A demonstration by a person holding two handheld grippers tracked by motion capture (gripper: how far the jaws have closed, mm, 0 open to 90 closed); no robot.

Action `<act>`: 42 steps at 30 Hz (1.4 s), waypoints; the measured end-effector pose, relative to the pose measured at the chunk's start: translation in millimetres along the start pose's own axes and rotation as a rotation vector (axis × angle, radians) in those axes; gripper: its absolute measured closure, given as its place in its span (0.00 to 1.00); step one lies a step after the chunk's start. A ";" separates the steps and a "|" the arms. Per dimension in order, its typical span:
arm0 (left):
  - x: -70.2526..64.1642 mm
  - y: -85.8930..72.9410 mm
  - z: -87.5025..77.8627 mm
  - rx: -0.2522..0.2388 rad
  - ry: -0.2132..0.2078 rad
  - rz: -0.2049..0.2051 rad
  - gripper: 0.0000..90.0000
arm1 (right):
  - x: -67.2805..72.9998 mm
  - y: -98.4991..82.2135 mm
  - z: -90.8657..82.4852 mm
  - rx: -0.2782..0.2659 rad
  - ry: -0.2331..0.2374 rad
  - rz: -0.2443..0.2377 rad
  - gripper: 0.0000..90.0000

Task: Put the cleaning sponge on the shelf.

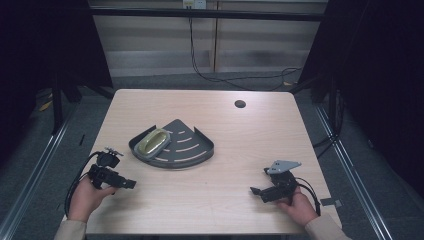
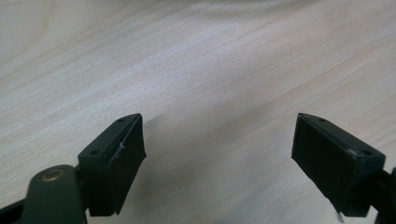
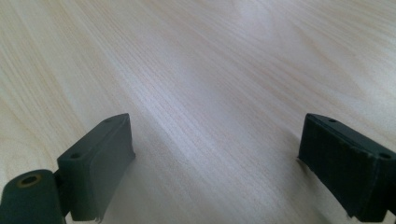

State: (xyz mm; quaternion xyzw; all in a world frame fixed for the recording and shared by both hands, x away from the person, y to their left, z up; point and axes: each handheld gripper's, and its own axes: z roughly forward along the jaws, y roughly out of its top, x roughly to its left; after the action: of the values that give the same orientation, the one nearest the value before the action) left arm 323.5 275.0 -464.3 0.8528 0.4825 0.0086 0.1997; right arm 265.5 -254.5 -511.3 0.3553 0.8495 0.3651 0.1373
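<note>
A pale wooden tabletop [image 1: 240, 150] is lying beneath both grippers, its round cable hole [image 1: 240, 104] sitting far beyond them, while a black cable [image 1: 210, 75] is trailing across the grey floor [image 1: 200, 81] behind.

One wooden surface [image 1: 225, 165] carries the things. On it lies one dark, fan-shaped tray [image 1: 187, 145] with slots, and in that tray sits one yellowish oval object [image 1: 152, 141]. Two tools are at hand: one left tool [image 1: 131, 184] and one right tool [image 1: 254, 190], each with two black jaws standing apart. One round hole [image 1: 240, 104] marks the far side of the surface.
</note>
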 end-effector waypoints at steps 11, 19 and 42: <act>0.2 -4.0 9.3 -0.038 0.045 0.048 0.17 | 0.0 0.0 -0.1 0.001 -0.001 0.000 0.10; -1.8 -9.5 17.7 -0.103 0.082 0.080 0.14 | -0.1 0.0 -0.1 0.001 -0.001 -0.001 0.10; 0.5 -26.1 29.6 -0.278 0.109 0.132 0.00 | 0.0 -0.1 -0.1 0.001 -0.001 -0.001 0.10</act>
State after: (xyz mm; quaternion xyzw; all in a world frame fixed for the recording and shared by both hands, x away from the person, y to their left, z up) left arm 308.5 277.4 -500.7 0.8450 0.4298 0.1347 0.2884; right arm 265.5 -254.6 -511.2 0.3552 0.8496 0.3646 0.1379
